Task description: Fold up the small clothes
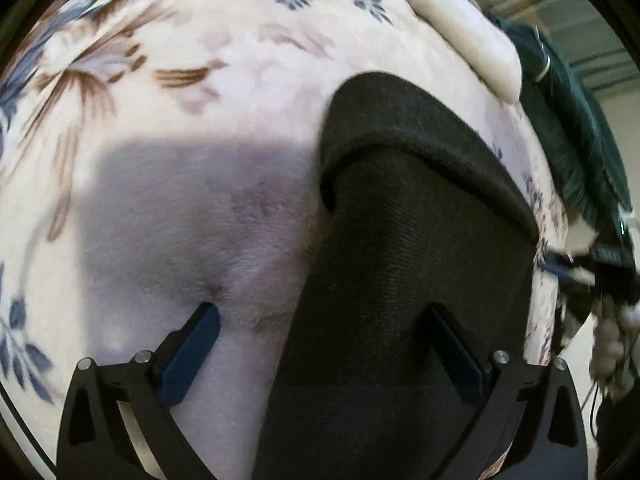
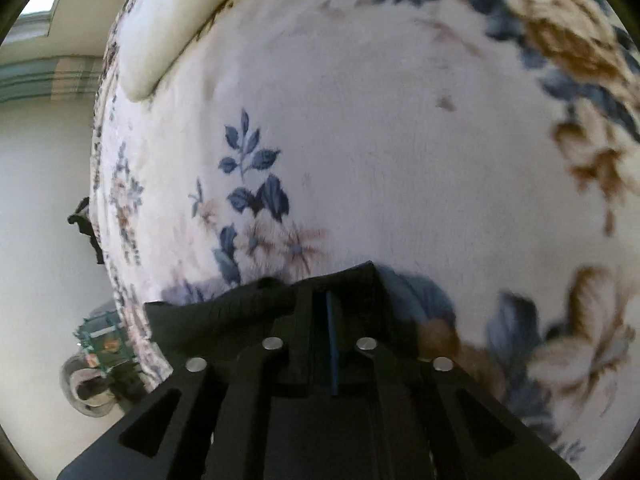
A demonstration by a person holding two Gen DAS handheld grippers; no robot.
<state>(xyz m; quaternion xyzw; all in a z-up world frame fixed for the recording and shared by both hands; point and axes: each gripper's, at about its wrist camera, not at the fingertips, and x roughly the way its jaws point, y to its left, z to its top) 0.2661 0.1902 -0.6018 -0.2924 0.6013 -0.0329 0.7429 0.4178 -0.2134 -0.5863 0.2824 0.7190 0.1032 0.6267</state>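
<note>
Left hand-held gripper (image 1: 320,336): nearest the left wrist camera, jaws spread wide, blue pads (image 1: 192,356) far apart, nothing clamped; the left pad presses on the blanket, the right pad sits over the dark cloth
Black garment (image 1: 400,264): dark knit piece lying on the bed, running from the near edge up toward the far right, its far end folded over into a thick rounded cuff
Right hand-held gripper (image 2: 330,320): jaws drawn together on a corner of the black garment (image 2: 224,312), which bunches out to the left of the fingers
Only in left view: the garment's full spread and its folded far end; a grey shadow on the blanket left of it
Only in right view: the pinched corner seen close, and a blue leaf sprig printed on the blanket beyond it
Blanket (image 1: 248,80): cream plush with blue and brown flowers, covering the bed under everything; also fills the right view (image 2: 400,140)
Pillow (image 1: 468,32): cream, at the far right edge of the bed; in the right view (image 2: 176,20) it sits far left
Dark green item (image 1: 576,140): beyond the bed's right edge, details blurred
In the way: the right gripper's own fingers hide most of the cloth it grips
</note>
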